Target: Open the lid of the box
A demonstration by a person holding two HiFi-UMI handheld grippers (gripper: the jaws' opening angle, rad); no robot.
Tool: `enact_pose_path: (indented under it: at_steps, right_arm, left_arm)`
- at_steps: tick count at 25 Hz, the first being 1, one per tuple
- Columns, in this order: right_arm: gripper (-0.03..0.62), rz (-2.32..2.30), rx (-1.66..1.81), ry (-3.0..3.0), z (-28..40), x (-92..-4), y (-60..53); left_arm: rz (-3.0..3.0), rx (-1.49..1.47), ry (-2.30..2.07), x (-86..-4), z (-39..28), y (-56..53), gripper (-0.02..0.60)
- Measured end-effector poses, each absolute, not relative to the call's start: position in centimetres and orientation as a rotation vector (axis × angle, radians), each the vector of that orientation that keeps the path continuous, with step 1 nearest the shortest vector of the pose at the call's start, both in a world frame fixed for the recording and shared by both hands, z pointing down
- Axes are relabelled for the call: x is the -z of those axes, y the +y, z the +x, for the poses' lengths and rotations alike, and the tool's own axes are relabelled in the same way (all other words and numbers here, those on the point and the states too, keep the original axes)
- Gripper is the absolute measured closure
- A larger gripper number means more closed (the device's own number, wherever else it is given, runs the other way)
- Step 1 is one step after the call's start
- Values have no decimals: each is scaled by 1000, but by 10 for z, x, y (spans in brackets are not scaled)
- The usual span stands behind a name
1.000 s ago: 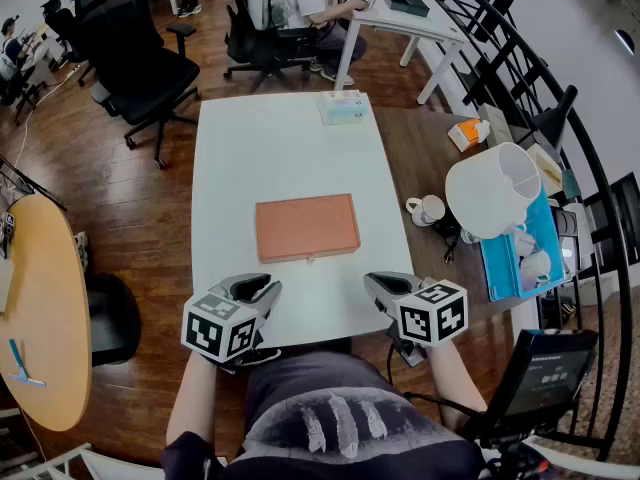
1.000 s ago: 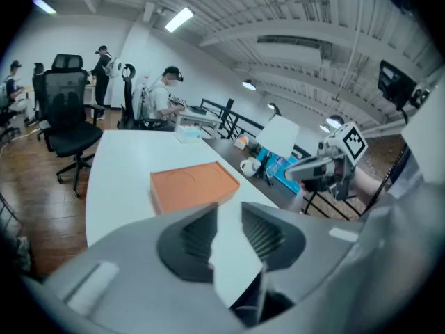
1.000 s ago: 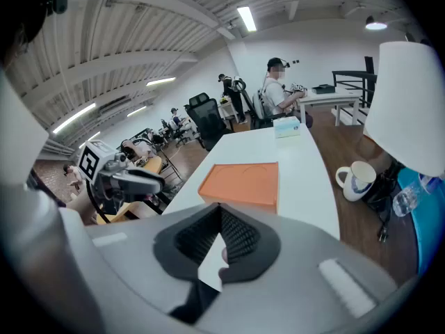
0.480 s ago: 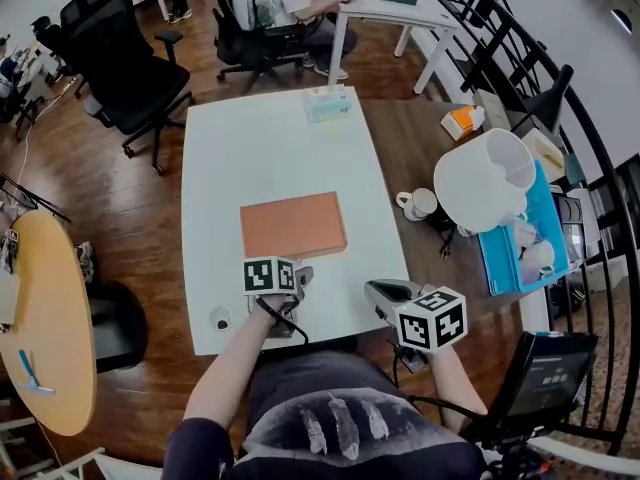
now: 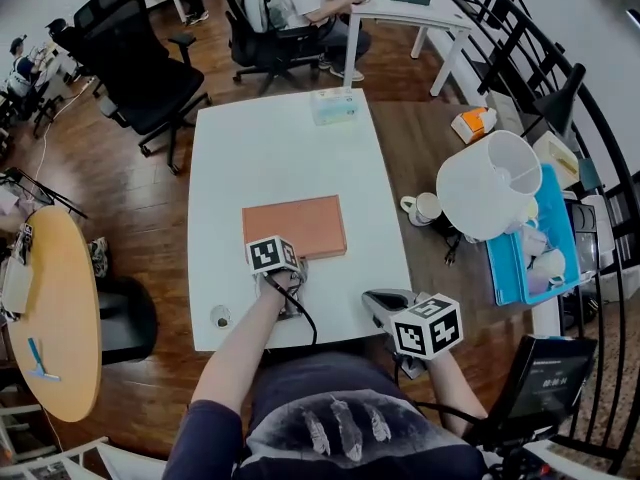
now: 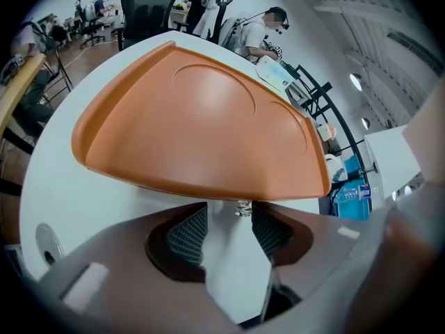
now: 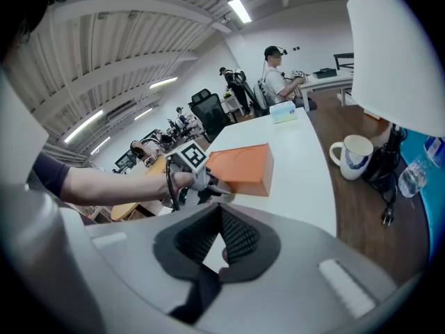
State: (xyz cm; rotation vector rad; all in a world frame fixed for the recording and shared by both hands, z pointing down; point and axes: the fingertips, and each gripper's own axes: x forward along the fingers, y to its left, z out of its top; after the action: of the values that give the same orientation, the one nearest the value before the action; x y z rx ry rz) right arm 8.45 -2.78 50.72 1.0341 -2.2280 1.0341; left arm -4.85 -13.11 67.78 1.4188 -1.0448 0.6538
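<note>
A flat orange box lies shut on the white table. My left gripper is at the middle of the box's near edge. In the left gripper view the orange lid fills the upper frame and a small metal clasp hangs from its front edge, between the fingers of the left gripper. Those jaws are closing, with a gap still showing on both sides of the clasp. My right gripper hovers at the table's near right corner, shut and empty. The right gripper view shows the box and the left gripper.
A mug, a large white shade and a blue tray stand on the brown desk at right. A tissue box lies at the table's far edge. A small round disc sits near the front left corner.
My left gripper has moved forward from the table's near edge to the box's front edge, at the clasp. The right gripper has stayed near the front right corner.
</note>
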Motion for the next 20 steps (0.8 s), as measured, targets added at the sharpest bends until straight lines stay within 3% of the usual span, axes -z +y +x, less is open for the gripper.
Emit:
enact_pose_path:
  at_steps: [4,6,20]
  right_arm:
    - [591,1012,-1033,-2239,87,-506,-28]
    - [591,1004,-1028,-2242,90,-507,-29]
    - [589,963,-1024,-2256,98,-510,-30]
  left_arm:
    - [1442,-672,-1041,-674,-42,-132,418]
    - [1459,-711,-1038,-672,-37,-133,497]
    - [1439,-649,-1016,-672,-37,-117,499]
